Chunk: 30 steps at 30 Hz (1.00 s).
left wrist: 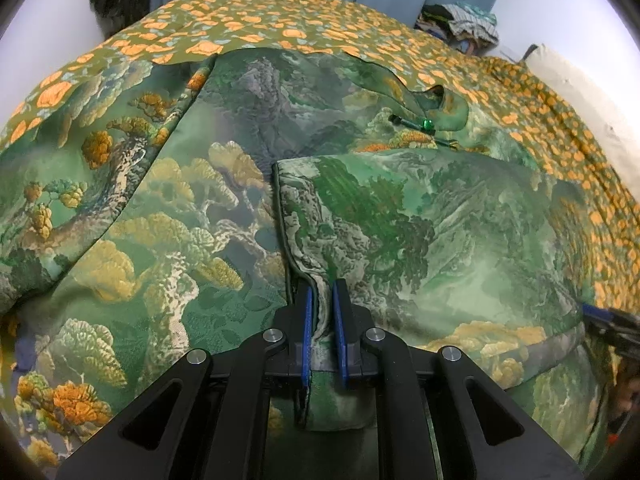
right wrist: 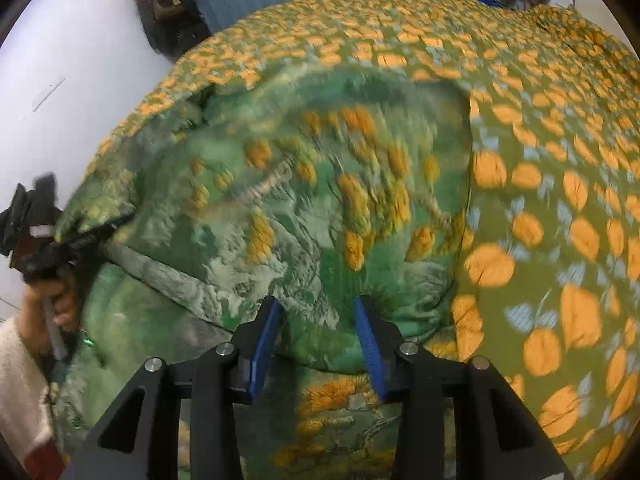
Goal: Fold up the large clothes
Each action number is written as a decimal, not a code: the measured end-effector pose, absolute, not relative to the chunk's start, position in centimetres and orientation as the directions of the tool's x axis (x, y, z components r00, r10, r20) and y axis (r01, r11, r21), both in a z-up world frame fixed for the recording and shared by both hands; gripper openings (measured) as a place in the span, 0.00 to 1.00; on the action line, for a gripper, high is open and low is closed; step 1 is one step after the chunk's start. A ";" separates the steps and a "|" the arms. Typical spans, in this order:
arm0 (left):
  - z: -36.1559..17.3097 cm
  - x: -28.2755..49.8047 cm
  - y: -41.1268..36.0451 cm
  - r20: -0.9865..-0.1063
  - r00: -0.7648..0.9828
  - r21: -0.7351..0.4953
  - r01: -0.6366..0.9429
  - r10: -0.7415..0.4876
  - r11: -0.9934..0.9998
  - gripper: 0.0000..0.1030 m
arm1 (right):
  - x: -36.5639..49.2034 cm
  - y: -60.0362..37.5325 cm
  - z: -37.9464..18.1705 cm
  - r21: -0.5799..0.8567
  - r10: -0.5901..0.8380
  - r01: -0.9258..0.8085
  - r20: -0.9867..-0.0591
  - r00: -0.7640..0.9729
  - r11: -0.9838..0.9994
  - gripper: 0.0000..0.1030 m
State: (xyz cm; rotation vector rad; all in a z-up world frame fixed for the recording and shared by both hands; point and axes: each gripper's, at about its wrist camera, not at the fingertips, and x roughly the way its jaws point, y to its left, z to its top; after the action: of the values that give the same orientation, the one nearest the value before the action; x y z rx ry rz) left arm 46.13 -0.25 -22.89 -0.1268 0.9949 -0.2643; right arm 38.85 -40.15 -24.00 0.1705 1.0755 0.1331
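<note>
Green landscape-print garment spread on a bed, a folded panel held at its piped edge.

Left wrist view: the garment (left wrist: pixel 224 208), a glossy green brocade with trees, mountains and orange-gold foliage, lies across a bedspread (left wrist: pixel 280 24) of olive cloth with orange blossoms. One panel is folded over onto the rest, its dark piped edge running down into the left gripper (left wrist: pixel 321 292), whose blue-padded jaws are pinched on that edge. A small green-tipped fastening sits near the collar (left wrist: pixel 440 108); what it is I cannot tell. The right gripper (left wrist: pixel 600 318) is cut off at the frame's right edge.

Right wrist view: heavily motion-blurred. The right gripper (right wrist: pixel 318 308) hovers over the garment (right wrist: pixel 304 184) with jaws spread apart, gripping nothing. The left hand (right wrist: pixel 56 300), in a white fuzzy sleeve, shows at the far left.
</note>
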 end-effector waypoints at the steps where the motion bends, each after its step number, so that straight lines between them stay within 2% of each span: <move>1: -22.7 46.1 -0.5 -0.814 0.517 -0.209 0.163 -0.264 0.964 0.11 | 39.0 -40.1 -24.4 0.198 0.183 -0.018 -0.861 0.474 0.980 0.39; 4: -21.9 45.7 -0.9 -0.822 0.518 -0.174 0.168 -0.237 0.970 0.12 | 39.4 -39.7 -24.4 0.194 0.152 0.032 -0.851 0.503 0.981 0.39; 6: -21.0 44.9 -0.9 -0.829 0.512 -0.162 0.167 -0.225 0.973 0.22 | 38.3 -39.3 -23.3 0.168 0.117 0.049 -0.839 0.532 0.985 0.39; 7: -20.5 44.2 -0.7 -0.831 0.509 -0.161 0.164 -0.223 0.973 0.38 | 37.6 -39.0 -22.8 0.145 0.094 0.051 -0.829 0.551 0.988 0.40; 8: -19.9 43.3 -0.3 -0.831 0.510 -0.161 0.162 -0.222 0.974 0.57 | 36.5 -38.5 -21.8 0.113 0.064 0.050 -0.815 0.575 0.992 0.49; 9: -19.3 42.3 0.1 -0.827 0.514 -0.164 0.166 -0.227 0.972 0.64 | 35.3 -38.0 -20.9 0.091 0.047 0.045 -0.803 0.594 0.995 0.57; 10: -18.8 41.3 0.7 -0.825 0.514 -0.166 0.175 -0.234 0.971 0.71 | 34.0 -37.4 -20.1 0.077 0.040 0.036 -0.794 0.607 0.996 0.72; 11: -18.3 40.0 1.3 -0.825 0.512 -0.167 0.187 -0.241 0.968 0.72 | 32.8 -37.1 -19.5 0.071 0.039 0.027 -0.783 0.620 0.997 0.78; 15: -16.9 36.0 5.4 -0.835 0.490 -0.178 0.192 -0.252 0.965 0.76 | 26.7 -34.7 -17.1 0.071 0.077 -0.036 -0.731 0.678 0.997 0.78; 17: -16.2 35.0 8.1 -0.831 0.506 -0.177 0.151 -0.230 0.972 0.82 | 24.1 -33.3 -16.6 0.074 0.095 -0.061 -0.709 0.699 0.995 0.78; 21: -15.5 34.5 16.0 -0.817 0.552 -0.229 -0.042 -0.168 0.973 0.87 | 20.4 -30.7 -16.8 0.078 0.119 -0.090 -0.684 0.720 0.993 0.78; 24: -16.9 34.9 22.4 -0.812 0.564 -0.336 -0.239 -0.151 0.911 0.87 | 19.9 -29.2 -17.2 0.082 0.149 -0.129 -0.696 0.702 0.988 0.78; 30: -21.6 36.8 31.8 -0.797 0.586 -0.509 -0.522 -0.146 0.684 0.87 | 20.1 -26.2 -17.3 0.043 0.170 -0.197 -0.700 0.694 0.980 0.78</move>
State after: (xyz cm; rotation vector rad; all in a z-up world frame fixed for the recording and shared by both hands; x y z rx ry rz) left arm 36.76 31.79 -21.64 -0.8135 0.9417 0.2501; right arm 20.12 -26.25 -17.32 -0.0366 0.7778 0.2048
